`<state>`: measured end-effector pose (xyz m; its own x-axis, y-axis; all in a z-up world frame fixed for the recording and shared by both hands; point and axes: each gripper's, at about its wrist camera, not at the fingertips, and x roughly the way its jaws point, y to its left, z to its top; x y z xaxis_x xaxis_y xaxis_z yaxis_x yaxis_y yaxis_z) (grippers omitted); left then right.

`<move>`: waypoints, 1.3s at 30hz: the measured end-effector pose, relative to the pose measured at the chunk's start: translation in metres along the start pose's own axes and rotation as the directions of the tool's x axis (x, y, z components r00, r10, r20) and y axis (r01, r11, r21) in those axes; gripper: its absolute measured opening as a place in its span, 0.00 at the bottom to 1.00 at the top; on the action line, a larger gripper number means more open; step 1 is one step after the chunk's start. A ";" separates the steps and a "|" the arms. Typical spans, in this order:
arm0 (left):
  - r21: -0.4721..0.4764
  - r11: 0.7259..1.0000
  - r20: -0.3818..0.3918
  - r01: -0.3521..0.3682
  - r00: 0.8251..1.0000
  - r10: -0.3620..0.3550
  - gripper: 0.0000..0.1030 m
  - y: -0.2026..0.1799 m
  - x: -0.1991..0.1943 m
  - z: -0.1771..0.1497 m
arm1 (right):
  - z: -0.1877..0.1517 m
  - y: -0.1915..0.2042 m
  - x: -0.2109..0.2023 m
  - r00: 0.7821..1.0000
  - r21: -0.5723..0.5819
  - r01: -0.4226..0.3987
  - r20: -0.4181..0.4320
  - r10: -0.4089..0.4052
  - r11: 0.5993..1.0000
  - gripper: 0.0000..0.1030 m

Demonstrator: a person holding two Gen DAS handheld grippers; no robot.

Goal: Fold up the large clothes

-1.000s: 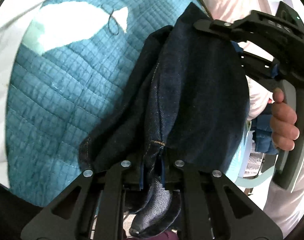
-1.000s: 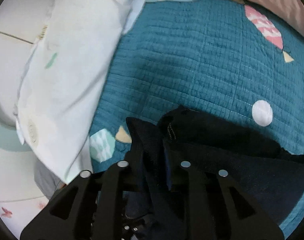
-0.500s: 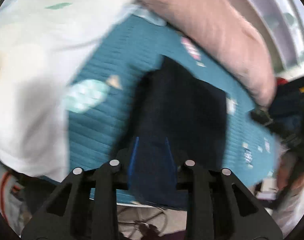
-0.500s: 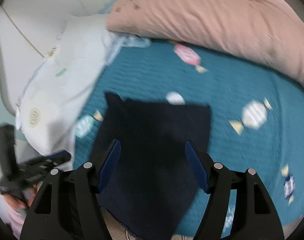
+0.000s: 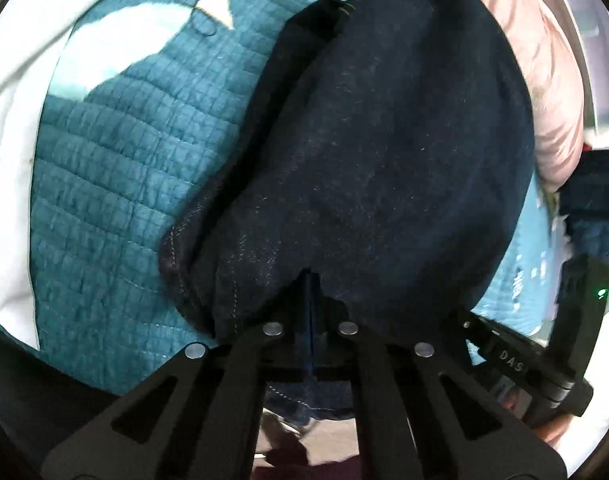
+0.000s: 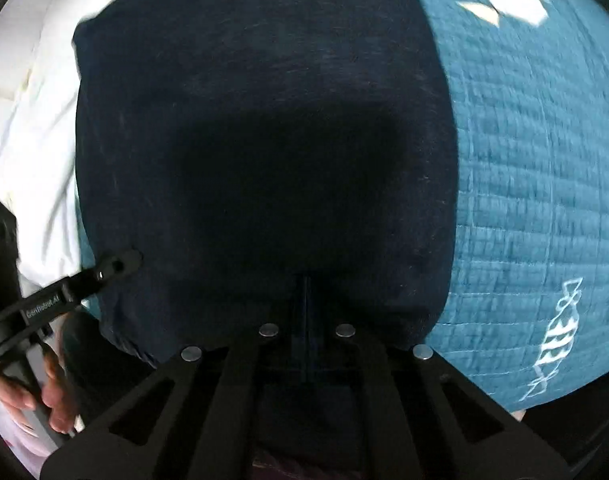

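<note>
The dark navy denim garment (image 5: 384,152), folded into a thick oblong stack, lies on the teal quilted bedspread (image 5: 116,184) with its near edge hanging just past the bedspread's front border. The left gripper (image 5: 311,300) has just been closing and now pinches the near edge of the denim close to its left corner, fabric caught between the pads. The right gripper (image 6: 306,300) has likewise just been closing, and its jaws meet over the same near edge; in the dark cloth I cannot be sure how much fabric sits between them, though the edge appears nipped. In the right wrist view the left gripper shows again (image 6: 116,266), just beside the denim's left border.

Judging from this, the main risk is a shallow bite: if either claw holds only the top layer, lifting would peel the stack open and undo the fold. Uneven pulling between the two hands could also skew the bundle, or drag it off the bedspread's front border.

The garment's long axis runs away from the bedspread's front border toward the pink pillow (image 5: 544,80) and white bedding (image 6: 36,140) at the far side, with a stitched hem (image 5: 176,256) bunched at the near left corner.
</note>
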<state>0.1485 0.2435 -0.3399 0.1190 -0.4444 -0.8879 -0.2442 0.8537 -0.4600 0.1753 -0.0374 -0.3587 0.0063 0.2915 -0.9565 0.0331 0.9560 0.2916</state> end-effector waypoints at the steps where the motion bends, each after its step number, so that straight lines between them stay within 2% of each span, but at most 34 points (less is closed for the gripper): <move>1: 0.010 1.000 0.000 -0.010 1.000 0.010 0.03 -0.002 -0.003 -0.001 | 0.000 0.001 -0.003 1.000 -0.011 0.002 -0.004 -0.002 1.000 0.00; 4: 0.085 0.991 0.028 -0.099 0.995 0.097 0.02 -0.018 -0.018 -0.012 | -0.010 0.004 -0.023 0.999 -0.027 0.043 -0.021 -0.043 0.999 0.00; 8: 0.133 0.980 0.032 -0.146 0.989 0.143 0.02 -0.021 -0.014 -0.022 | -0.024 -0.002 -0.027 0.997 -0.042 0.048 -0.058 -0.050 0.998 0.00; 11: 0.169 0.970 0.027 -0.172 0.985 0.170 0.03 -0.029 -0.002 -0.019 | -0.019 -0.012 -0.002 0.998 0.001 0.048 -0.047 -0.048 0.999 0.00; 14: 0.163 0.966 0.013 -0.200 0.980 0.201 0.03 -0.038 -0.003 -0.015 | -0.020 -0.006 -0.010 0.997 -0.013 0.059 -0.041 -0.059 0.998 0.00; 16: 0.194 0.954 0.045 -0.229 0.973 0.225 0.02 -0.054 -0.011 -0.016 | -0.017 -0.005 -0.027 0.999 -0.008 0.023 -0.025 -0.023 1.000 0.02; 17: 0.221 0.948 0.069 -0.227 0.974 0.217 0.02 -0.063 -0.020 -0.016 | -0.016 -0.006 -0.036 1.000 -0.005 -0.002 -0.008 0.001 1.000 0.02; 18: 0.231 0.953 0.083 -0.194 0.980 0.180 0.02 -0.070 -0.029 -0.014 | -0.008 -0.002 -0.053 0.999 -0.019 -0.033 0.037 0.034 0.999 0.02; 21: 0.208 0.972 0.108 -0.106 0.990 0.085 0.02 -0.088 -0.048 0.007 | 0.019 0.007 -0.087 0.989 -0.059 -0.056 0.134 0.063 0.997 0.02; 24: 0.231 0.968 0.156 -0.097 0.986 0.062 0.02 -0.115 -0.061 0.041 | 0.052 0.016 -0.108 0.971 -0.071 -0.095 0.211 0.108 0.993 0.02; 25: 0.236 0.967 0.170 -0.099 0.984 0.060 0.02 -0.125 -0.061 0.055 | 0.063 0.022 -0.109 0.967 -0.083 -0.098 0.228 0.115 0.992 0.02; 28: 0.213 0.977 0.166 -0.021 0.986 -0.015 0.02 -0.136 -0.055 0.098 | 0.105 0.036 -0.092 0.972 -0.065 -0.115 0.197 0.126 0.991 0.02; 30: 0.199 0.978 0.161 -0.057 0.987 0.024 0.02 -0.141 -0.037 0.122 | 0.124 0.037 -0.068 0.982 -0.035 -0.112 0.147 0.116 0.993 0.01; 33: 0.155 0.968 0.104 -0.197 0.978 0.182 0.02 -0.124 0.008 0.150 | 0.137 0.022 -0.035 0.989 0.002 -0.050 0.137 0.050 0.999 0.00; 34: 0.128 0.974 0.074 -0.186 0.981 0.177 0.02 -0.112 0.020 0.156 | 0.139 0.014 -0.027 0.990 0.026 -0.065 0.130 0.061 0.998 0.00; 35: 0.112 0.979 0.064 -0.171 0.984 0.164 0.02 -0.104 0.027 0.158 | 0.140 0.002 -0.019 0.986 0.071 -0.120 0.124 0.111 0.990 0.00; 36: 0.093 0.986 0.061 -0.137 0.989 0.132 0.03 -0.096 0.034 0.161 | 0.142 -0.005 -0.016 0.983 0.085 -0.148 0.125 0.136 0.985 0.00; 39: 0.084 0.990 0.073 -0.117 0.991 0.111 0.03 -0.092 0.037 0.168 | 0.148 -0.004 -0.014 0.983 0.066 -0.144 0.121 0.136 0.987 0.00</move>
<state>0.3366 0.1940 -0.3312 0.1609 -0.3265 -0.9314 -0.1744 0.9195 -0.3524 0.3233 -0.0505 -0.3472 0.1313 0.4122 -0.9016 0.0977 0.8996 0.4256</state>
